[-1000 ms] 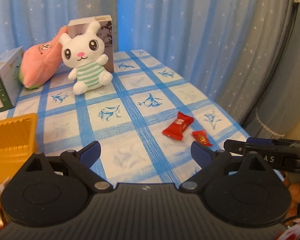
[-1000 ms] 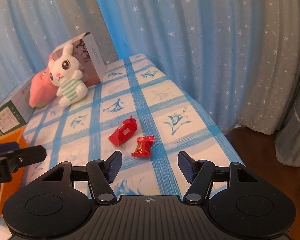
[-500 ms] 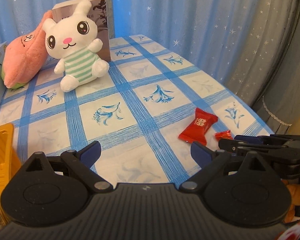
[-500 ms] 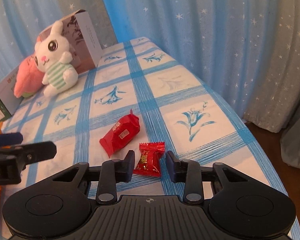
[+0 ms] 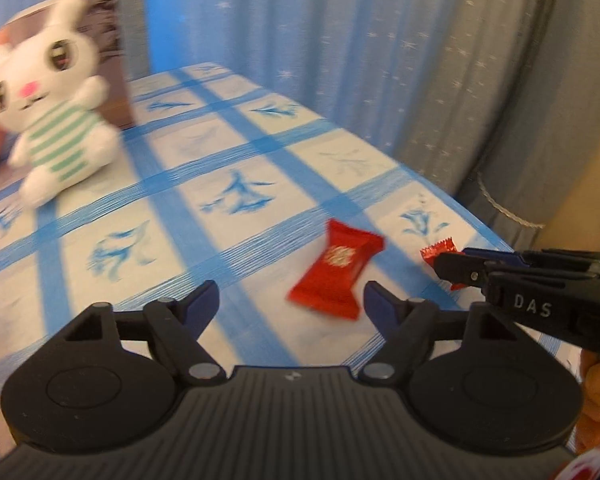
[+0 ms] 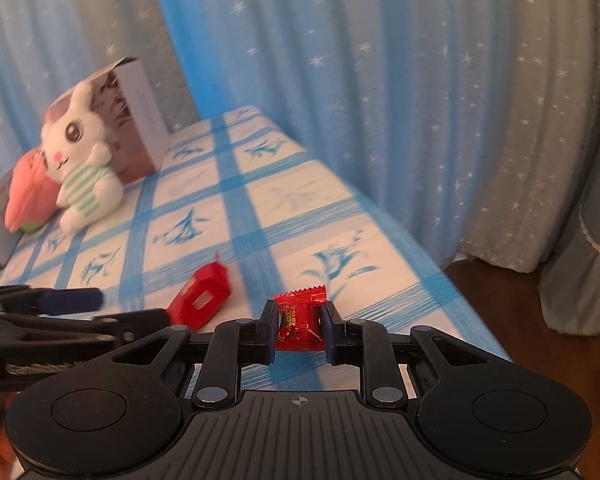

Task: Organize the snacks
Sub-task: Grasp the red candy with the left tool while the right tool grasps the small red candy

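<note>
Two red candies lie on the blue-checked tablecloth (image 5: pixel 240 240) near its right edge. The larger red candy (image 5: pixel 336 270) (image 6: pixel 200 300) rests flat, just ahead of my left gripper (image 5: pixel 292 304) (image 6: pixel 134 306) and nearer its right finger. The left jaws are closing, and their pads do not touch the candy. My right gripper (image 6: pixel 299 330) (image 5: pixel 448 258) has its jaws closing, with the pads pressed on both sides of the small red candy (image 6: pixel 300 322) (image 5: pixel 438 248). The two grippers sit close side by side.
A white bunny plush (image 5: pixel 56 120) (image 6: pixel 82 160) leans on a pink plush (image 6: pixel 28 192) and an upright box (image 6: pixel 140 120) at the far left. Blue star curtains (image 6: pixel 380 100) hang behind. The table's right edge drops to a dark floor (image 6: pixel 520 320).
The right jaws closed from wide apart onto the small candy. The left gripper moved down and right toward the larger candy and narrowed its jaws. The orange tray slid out of view.
</note>
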`<action>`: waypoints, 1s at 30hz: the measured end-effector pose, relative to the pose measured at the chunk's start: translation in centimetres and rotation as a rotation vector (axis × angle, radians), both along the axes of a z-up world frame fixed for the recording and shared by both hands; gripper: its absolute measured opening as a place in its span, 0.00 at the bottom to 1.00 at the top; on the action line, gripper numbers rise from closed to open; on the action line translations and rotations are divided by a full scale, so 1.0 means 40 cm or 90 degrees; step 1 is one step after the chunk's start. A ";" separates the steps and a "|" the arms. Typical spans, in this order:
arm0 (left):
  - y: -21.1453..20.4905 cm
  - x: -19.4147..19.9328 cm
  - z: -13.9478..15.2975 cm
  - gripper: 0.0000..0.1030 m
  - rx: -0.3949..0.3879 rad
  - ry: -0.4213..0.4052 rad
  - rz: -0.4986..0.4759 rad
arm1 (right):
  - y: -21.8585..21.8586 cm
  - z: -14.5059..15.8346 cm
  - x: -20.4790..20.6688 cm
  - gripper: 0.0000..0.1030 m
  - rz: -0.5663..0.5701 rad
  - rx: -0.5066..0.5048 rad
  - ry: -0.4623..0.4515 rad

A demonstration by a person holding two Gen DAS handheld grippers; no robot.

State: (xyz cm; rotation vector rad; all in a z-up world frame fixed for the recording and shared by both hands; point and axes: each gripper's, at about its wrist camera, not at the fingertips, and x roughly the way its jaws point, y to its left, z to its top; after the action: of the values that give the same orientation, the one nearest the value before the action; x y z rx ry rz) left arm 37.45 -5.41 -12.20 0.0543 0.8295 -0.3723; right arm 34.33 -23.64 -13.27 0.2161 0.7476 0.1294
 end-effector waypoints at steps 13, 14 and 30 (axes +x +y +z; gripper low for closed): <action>-0.087 0.053 -0.055 0.28 0.020 -0.012 -0.064 | -0.036 -0.011 0.000 0.22 -0.020 0.024 0.011; -0.084 0.049 -0.054 0.25 0.022 -0.012 -0.063 | -0.037 -0.012 0.000 0.22 -0.021 0.024 0.011; 0.013 -0.169 0.019 0.22 -0.048 0.029 0.109 | 0.016 0.028 -0.074 0.22 0.038 0.048 0.004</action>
State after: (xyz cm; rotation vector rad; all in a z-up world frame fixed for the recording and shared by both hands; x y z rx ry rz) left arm 30.68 -4.88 -11.43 -0.0952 0.8577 -0.2430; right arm 31.37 -23.00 -12.15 0.2662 0.7570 0.2144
